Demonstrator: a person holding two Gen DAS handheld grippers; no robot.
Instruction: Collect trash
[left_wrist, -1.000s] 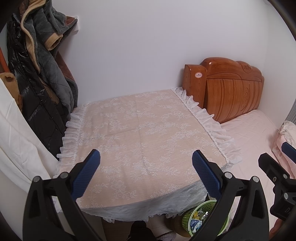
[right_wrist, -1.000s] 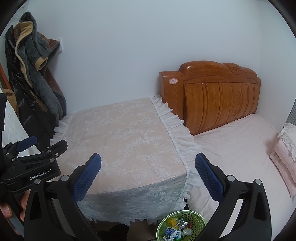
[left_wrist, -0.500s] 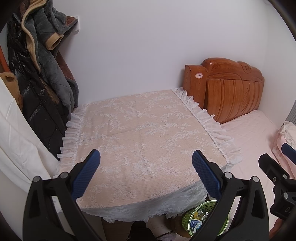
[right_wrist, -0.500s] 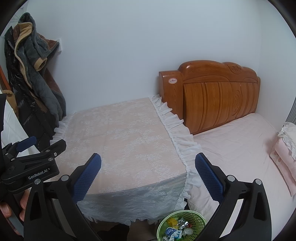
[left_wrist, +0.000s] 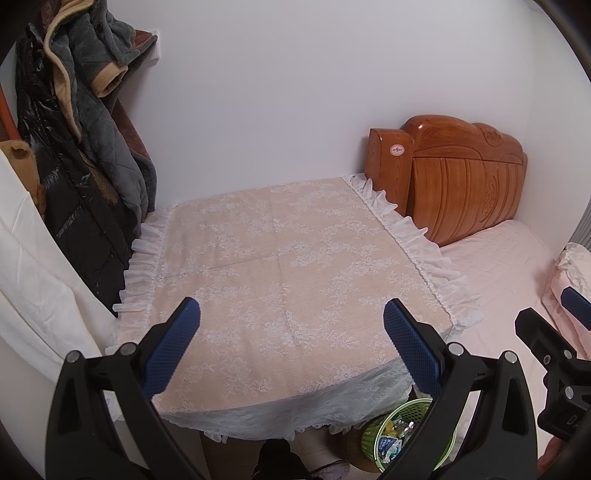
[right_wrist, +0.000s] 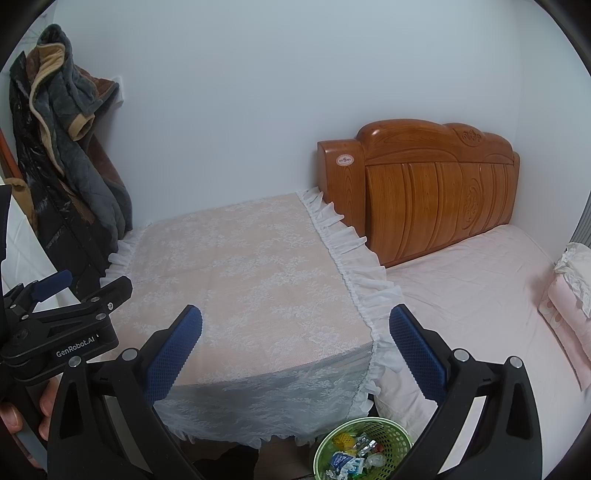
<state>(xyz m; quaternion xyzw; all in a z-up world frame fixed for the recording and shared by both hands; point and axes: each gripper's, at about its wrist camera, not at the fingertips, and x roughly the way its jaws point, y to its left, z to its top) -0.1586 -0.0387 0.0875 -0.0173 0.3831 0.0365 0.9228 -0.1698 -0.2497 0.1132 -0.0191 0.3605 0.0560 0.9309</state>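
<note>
A green mesh trash basket (right_wrist: 402, 439) stands on the floor below the table's front right corner, holding several wrappers and scraps (right_wrist: 351, 458). It also shows in the left wrist view (left_wrist: 373, 432), partly behind my finger. My left gripper (left_wrist: 291, 343) is open and empty above the front of the lace-covered table (left_wrist: 280, 266). My right gripper (right_wrist: 295, 347) is open and empty above the table's front right corner. No trash shows on the table top.
A wooden headboard (right_wrist: 436, 188) and a bed with a pink sheet (right_wrist: 472, 291) lie to the right. Coats (left_wrist: 81, 147) hang on the left wall. The left gripper's body (right_wrist: 62, 332) shows at the right view's left edge.
Both grippers have hardly moved, only a slight drift. Both stay open and empty.
</note>
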